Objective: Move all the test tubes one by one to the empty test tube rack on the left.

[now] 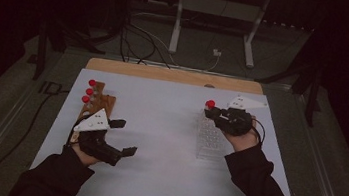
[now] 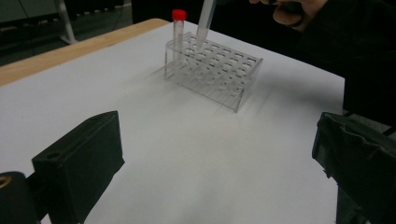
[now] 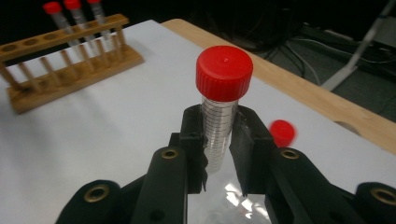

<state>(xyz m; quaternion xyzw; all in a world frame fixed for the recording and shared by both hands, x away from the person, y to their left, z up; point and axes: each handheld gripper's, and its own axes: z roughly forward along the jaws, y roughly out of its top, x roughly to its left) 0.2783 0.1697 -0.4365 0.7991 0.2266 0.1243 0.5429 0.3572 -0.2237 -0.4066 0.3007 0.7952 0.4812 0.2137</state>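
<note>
My right gripper (image 3: 218,140) is shut on a clear graduated tube with a red screw cap (image 3: 224,70), held upright. In the left gripper view the lower end of that tube (image 2: 204,23) hangs over the far end of a clear plastic rack (image 2: 212,74). One red-capped tube (image 2: 178,28) stands in the rack's far corner. In the high view the right gripper (image 1: 214,114) is over the far end of the rack (image 1: 211,140), with a red cap (image 1: 210,103) at its tips. My left gripper (image 1: 125,137) rests open near the wooden rack (image 1: 97,104), with nothing between its jaws.
The wooden rack (image 3: 70,60) holds three red-capped tubes (image 1: 88,91) at its far end. A white mat (image 1: 162,142) covers the table, with a bare wooden strip (image 1: 175,75) along its far edge. Cables and a metal stand (image 1: 213,12) lie on the floor beyond.
</note>
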